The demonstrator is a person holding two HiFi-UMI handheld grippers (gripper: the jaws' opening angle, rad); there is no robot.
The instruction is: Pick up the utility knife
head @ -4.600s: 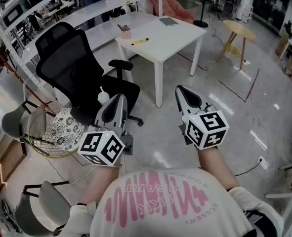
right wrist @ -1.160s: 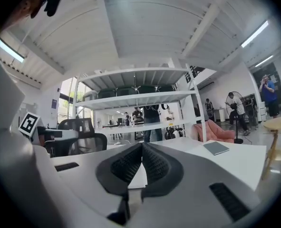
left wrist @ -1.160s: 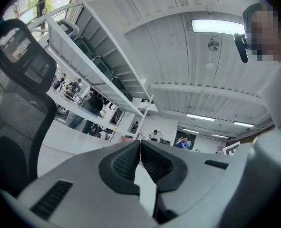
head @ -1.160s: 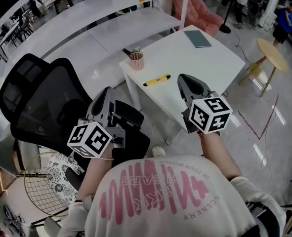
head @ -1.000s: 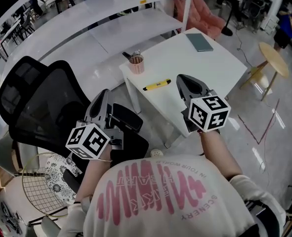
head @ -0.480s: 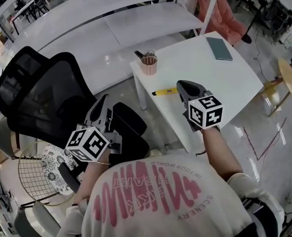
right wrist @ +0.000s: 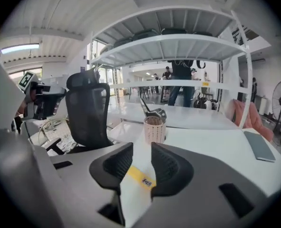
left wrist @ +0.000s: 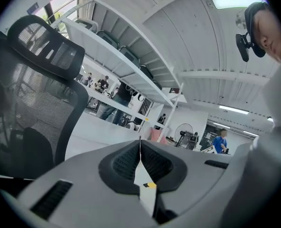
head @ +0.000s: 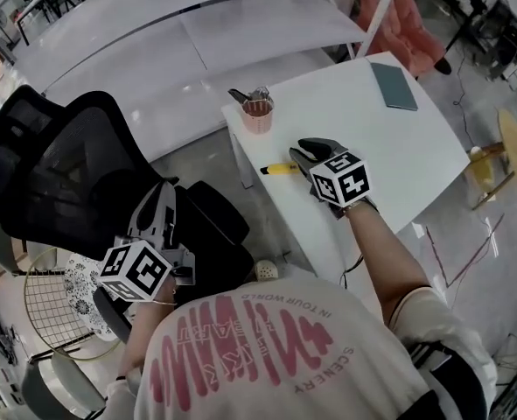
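Right gripper (head: 303, 150) reaches down over the left part of the white table (head: 372, 138), and its jaws are opening. In the right gripper view the yellow utility knife (right wrist: 141, 177) shows through the gap between the two dark pads. It lies flat on the tabletop, and neither pad presses on it.

In the head view the knife sits close to the table's left edge, just above the middle of the frame. Its yellow handle pokes out to the left of the gripper's tips, and the gripper covers the rest of it.

Up and to the left of the knife, near the table's corner, stands a pale pink perforated cup (head: 257, 116) with dark tools sticking out of it. A grey-green notebook (head: 393, 86) lies flat well apart from both, toward the table's upper right.

White shelving (head: 241, 24) runs across the top of the head view behind the table. A black mesh office chair (head: 57, 173) fills the left side.

The left gripper (head: 164, 191) hangs low at the lower left, in front of that chair and well away from the table. In the left gripper view its jaws meet at the tips with nothing between them.
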